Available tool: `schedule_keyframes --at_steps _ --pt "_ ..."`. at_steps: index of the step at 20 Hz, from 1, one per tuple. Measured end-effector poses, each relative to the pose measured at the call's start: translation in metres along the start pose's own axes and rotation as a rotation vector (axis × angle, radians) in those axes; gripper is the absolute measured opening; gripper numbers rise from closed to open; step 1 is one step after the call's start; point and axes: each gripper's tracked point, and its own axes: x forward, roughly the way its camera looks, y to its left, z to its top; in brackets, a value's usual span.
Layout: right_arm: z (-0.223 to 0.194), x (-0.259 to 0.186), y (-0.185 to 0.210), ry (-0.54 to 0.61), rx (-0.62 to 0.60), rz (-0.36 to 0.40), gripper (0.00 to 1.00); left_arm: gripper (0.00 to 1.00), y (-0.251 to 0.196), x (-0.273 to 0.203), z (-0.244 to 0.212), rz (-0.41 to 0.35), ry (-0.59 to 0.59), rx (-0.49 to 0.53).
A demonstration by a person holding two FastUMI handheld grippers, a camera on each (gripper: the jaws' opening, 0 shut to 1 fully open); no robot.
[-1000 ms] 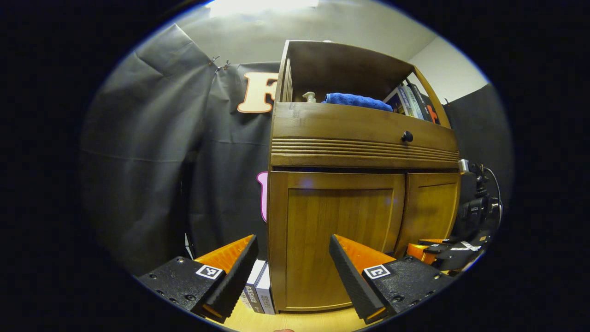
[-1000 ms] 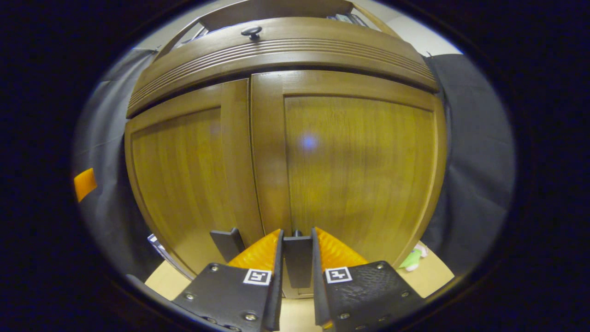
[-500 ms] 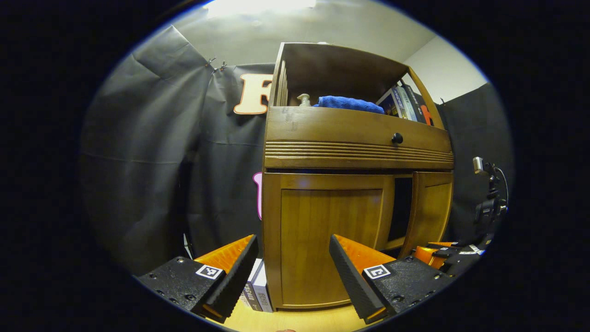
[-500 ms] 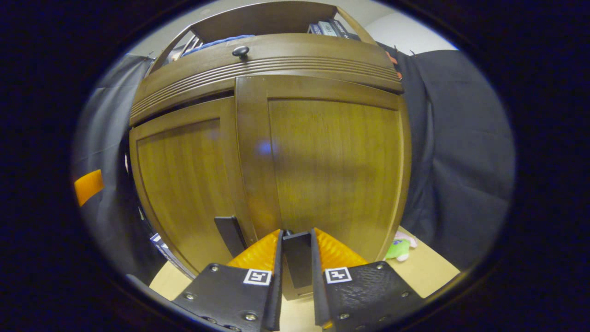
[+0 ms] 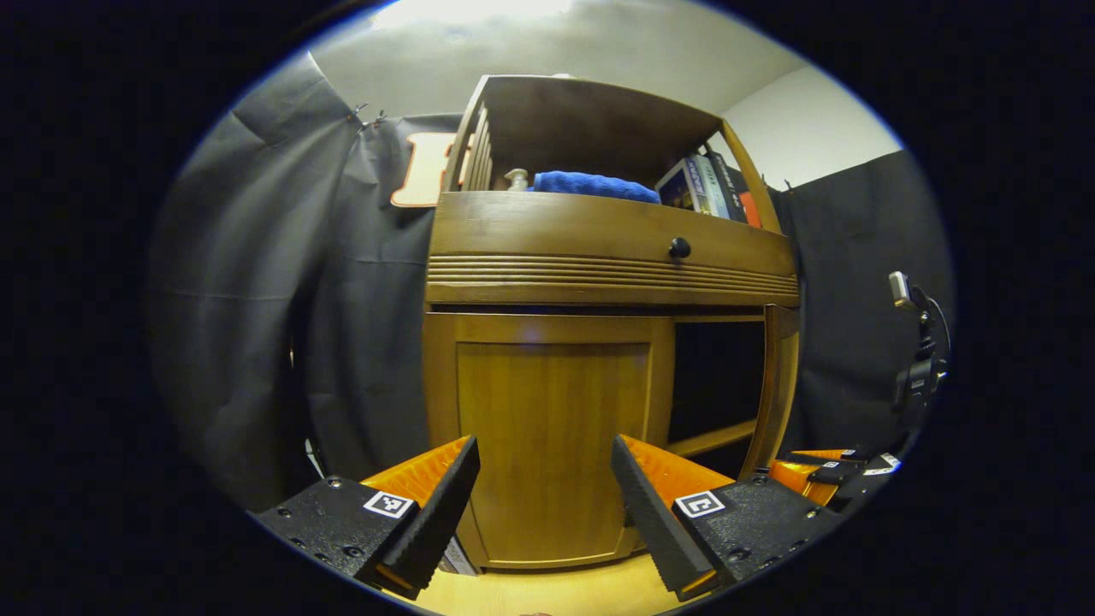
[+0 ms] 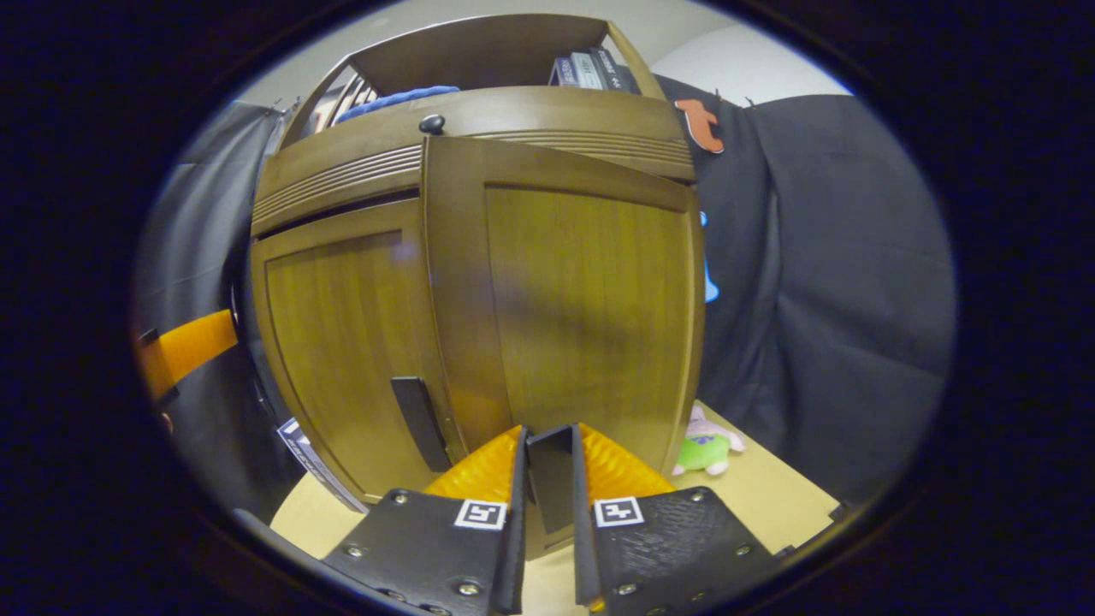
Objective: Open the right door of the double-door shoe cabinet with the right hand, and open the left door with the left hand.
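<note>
My right gripper (image 6: 547, 479) pinches the right door's handle (image 6: 549, 475); my left gripper (image 5: 545, 496) gapes wide before the left door (image 5: 547, 428).

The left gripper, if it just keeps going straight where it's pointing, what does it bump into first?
Most likely the closed left door of the shoe cabinet. The left gripper is open and points at that door's panel, nothing showing between them. How far off the door is can't be told.

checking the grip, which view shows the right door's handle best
The right gripper view: the right gripper is shut on the right door's handle, close up. The left gripper view shows the right door edge-on.
</note>
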Motion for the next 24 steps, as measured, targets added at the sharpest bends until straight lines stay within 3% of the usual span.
schedule_keyframes --at_steps 13,18,24 --pt "-0.002 -0.047 -0.072 -0.019 0.086 -0.126 0.23 0.92 -0.070 0.007 -0.025 -0.130 0.041 -0.025" --pt "-0.004 -0.057 -0.095 -0.015 0.095 -0.169 0.22 0.95 -0.086 0.021 -0.035 -0.150 0.061 -0.033" --pt "-0.009 -0.072 -0.139 -0.009 0.093 -0.274 0.25 0.92 -0.090 0.039 -0.048 -0.148 0.078 -0.032"
